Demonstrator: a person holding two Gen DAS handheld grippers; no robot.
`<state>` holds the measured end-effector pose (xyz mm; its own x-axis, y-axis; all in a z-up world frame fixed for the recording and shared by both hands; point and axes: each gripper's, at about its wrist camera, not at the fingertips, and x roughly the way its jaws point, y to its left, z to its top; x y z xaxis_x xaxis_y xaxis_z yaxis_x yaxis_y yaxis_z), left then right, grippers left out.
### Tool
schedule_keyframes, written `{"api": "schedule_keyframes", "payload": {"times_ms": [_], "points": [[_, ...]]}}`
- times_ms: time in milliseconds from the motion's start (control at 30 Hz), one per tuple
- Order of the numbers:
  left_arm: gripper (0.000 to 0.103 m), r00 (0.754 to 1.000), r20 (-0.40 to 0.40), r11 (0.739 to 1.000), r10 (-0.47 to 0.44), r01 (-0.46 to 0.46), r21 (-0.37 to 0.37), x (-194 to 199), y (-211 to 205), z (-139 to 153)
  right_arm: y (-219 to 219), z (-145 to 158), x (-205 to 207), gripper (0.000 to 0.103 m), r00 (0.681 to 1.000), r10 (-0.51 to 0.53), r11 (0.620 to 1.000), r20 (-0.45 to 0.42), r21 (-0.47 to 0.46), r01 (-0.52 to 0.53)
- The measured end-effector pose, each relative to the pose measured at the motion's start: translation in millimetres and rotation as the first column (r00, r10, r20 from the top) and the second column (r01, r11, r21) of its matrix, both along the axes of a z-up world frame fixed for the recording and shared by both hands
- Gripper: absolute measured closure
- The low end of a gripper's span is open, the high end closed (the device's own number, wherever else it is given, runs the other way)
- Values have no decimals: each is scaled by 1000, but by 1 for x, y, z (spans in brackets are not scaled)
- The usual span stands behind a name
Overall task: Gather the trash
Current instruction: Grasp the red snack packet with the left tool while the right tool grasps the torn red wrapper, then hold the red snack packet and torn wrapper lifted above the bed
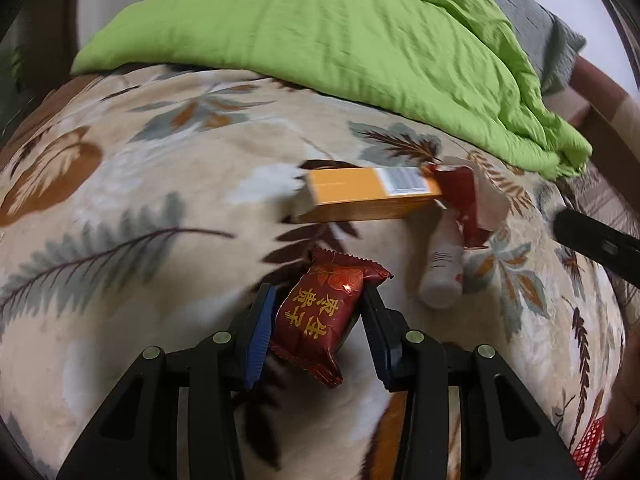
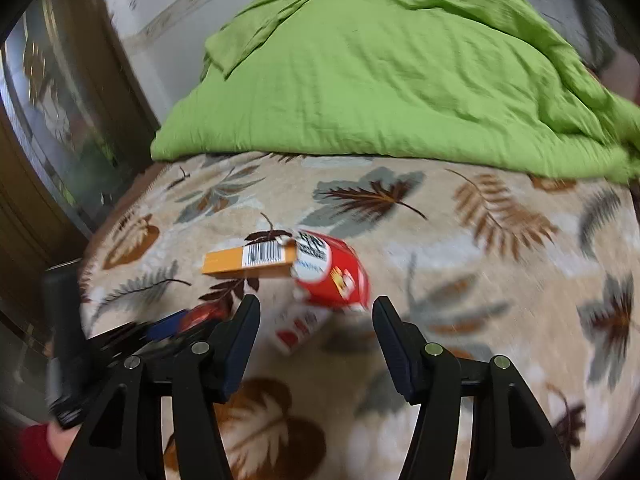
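Observation:
A dark red snack packet (image 1: 320, 312) with gold lettering lies on the leaf-patterned blanket (image 1: 160, 184). My left gripper (image 1: 318, 292) is around it, with a pad touching each side. Beyond it lie an orange box (image 1: 368, 196), a torn red wrapper (image 1: 464, 204) and a small white bottle (image 1: 440, 276). My right gripper (image 2: 316, 304) is open and holds nothing. Just ahead of its fingertips are the red wrapper (image 2: 336, 276), the white bottle (image 2: 296, 328) and the orange box (image 2: 248, 260). One of its black fingers (image 1: 592, 240) reaches in from the right of the left wrist view.
A rumpled green quilt (image 2: 380, 80) covers the far half of the bed. A dark wooden frame and glass (image 2: 60, 120) stand at the left. A red mesh thing (image 1: 588, 452) shows at the lower right, beside a hand (image 1: 628, 400). A red sleeve (image 2: 36, 452) is at the lower left.

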<state>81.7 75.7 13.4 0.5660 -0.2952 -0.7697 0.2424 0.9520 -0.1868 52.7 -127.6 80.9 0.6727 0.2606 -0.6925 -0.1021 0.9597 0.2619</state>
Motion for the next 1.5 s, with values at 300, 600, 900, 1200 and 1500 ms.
{"api": "schedule_keyframes", "payload": {"times_ms": [300,600,900,1200,1500], "points": [[59,1000,6,999,24,-25,43,7,-7,-8,26,-24,52,72,998,-40,977,-46,-209,29],[68,998,43,998,37,-39,47,-3,-6,-2,-5,-13,19,92,993,-115,984,12,-136,116],[68,994,109,1000,-8,5,28,-66,-13,22,-27,7,-69,92,989,-116,993,91,25,114],[68,983,171,996,-72,63,57,-140,-30,40,-21,9,-147,92,982,-136,984,129,-96,149],[68,974,198,993,-106,93,73,-171,-40,55,-23,14,-190,92,975,-162,971,151,-151,185]]}}
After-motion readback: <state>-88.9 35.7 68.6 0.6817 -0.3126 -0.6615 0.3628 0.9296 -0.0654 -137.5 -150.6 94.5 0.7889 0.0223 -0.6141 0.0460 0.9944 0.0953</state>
